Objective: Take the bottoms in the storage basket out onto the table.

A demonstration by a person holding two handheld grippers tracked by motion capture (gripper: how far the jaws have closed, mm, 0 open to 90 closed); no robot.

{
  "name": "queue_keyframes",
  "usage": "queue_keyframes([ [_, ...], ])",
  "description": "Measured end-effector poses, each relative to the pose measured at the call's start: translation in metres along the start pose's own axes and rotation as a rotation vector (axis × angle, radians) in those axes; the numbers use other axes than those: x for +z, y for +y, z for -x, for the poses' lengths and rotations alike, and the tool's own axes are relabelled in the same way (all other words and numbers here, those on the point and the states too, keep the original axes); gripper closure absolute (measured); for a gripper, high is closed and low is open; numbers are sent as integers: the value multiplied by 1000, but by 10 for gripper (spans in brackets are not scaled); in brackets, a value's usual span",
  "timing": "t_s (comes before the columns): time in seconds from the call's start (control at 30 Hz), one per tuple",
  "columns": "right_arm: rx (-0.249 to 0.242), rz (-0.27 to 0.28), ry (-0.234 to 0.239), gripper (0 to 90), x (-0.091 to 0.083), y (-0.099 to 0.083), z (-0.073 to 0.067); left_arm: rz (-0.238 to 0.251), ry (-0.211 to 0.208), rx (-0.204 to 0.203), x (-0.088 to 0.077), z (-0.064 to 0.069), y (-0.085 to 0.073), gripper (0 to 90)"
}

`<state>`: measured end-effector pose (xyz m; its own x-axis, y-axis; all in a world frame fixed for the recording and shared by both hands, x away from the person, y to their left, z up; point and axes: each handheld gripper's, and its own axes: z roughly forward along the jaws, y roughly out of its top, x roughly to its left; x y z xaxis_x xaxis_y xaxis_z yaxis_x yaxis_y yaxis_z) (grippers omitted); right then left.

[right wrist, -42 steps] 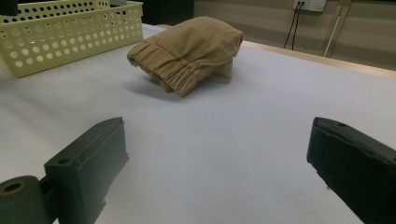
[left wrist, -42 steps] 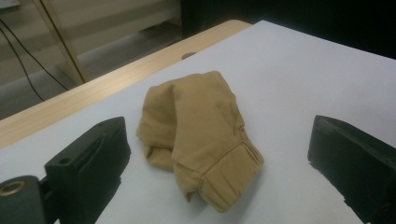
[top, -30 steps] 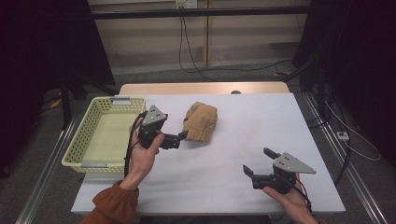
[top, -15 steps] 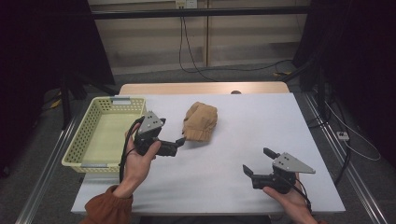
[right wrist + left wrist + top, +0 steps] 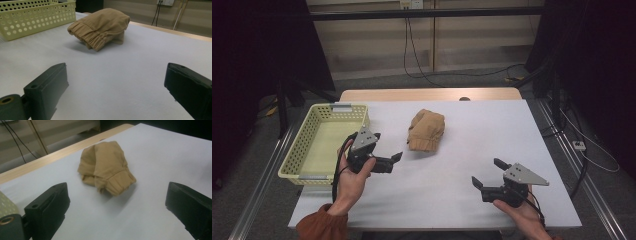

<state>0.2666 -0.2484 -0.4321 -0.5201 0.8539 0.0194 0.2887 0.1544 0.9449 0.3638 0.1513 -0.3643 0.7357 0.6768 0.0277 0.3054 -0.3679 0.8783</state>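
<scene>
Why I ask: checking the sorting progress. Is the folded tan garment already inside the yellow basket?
No, the folded tan garment lies on the white table, to the right of the yellow basket and apart from it.

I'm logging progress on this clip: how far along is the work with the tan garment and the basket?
Early stage. Done: nothing visibly; the folded tan garment lies on the white table, and the yellow basket holds nothing. In hand: the left gripper, jaws open, points at the garment from close by without touching it. The right gripper is open, farther off. Left: probably grasping and moving the garment.
</scene>
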Motion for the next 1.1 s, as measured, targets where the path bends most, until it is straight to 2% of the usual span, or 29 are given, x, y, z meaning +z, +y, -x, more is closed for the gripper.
queue_keyframes([
  [0.13,0,0,3,47,0,0,0,-10,11,-1,-1,1,-9,51],
  [0.23,-1,0,3,47,0,0,0,12,-8,-2,-4,2,-15,55],
  [0.33,0,-1,3,47,0,0,0,16,15,23,-8,4,-19,57],
  [0.4,-1,-1,3,47,1,0,0,15,0,11,-10,4,-22,56],
  [0.6,-3,-1,3,48,1,0,0,8,7,-16,-19,3,-34,55],
  [0.73,-1,-2,3,48,1,0,0,13,19,-16,-27,1,-38,55],
  [0.83,1,-2,1,48,0,0,0,-2,36,-2,-33,2,-42,55],
  [0.9,3,-3,-1,48,0,0,0,-8,41,-18,-38,0,-46,54],
  [1.0,0,-5,-1,47,1,0,0,10,52,-46,-43,-1,-51,52],
  [1.1,-1,-6,-1,48,1,0,-1,18,58,-55,-47,-1,-56,52],
])
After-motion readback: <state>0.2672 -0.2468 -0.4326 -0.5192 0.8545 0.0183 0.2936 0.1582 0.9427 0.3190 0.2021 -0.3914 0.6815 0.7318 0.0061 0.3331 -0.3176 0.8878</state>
